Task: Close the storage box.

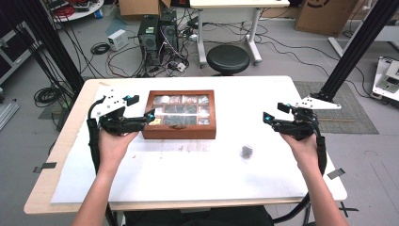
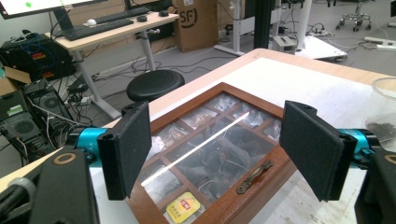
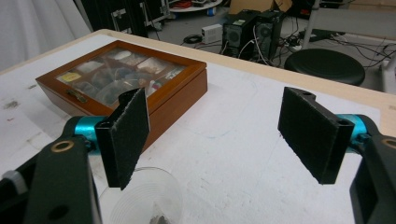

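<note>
A brown wooden box (image 1: 179,114) with a glass lid and a brass handle lies shut at the table's middle left; small packets show in its compartments. My left gripper (image 1: 140,108) hovers at the box's left end, open, nothing between its jaws. In the left gripper view the box (image 2: 219,154) lies below the open left gripper (image 2: 219,149). My right gripper (image 1: 274,113) is held open over the table's right side, well apart from the box. A small clear glass (image 1: 246,151) with dark bits inside stands in front of it; the glass (image 3: 148,198) sits under the right gripper (image 3: 219,135).
A white sheet (image 1: 197,169) covers most of the wooden table (image 1: 56,155). Beyond the far edge are a black stool (image 1: 228,58), computer towers (image 1: 157,33) and floor cables. Black frame posts (image 1: 357,47) rise at both sides.
</note>
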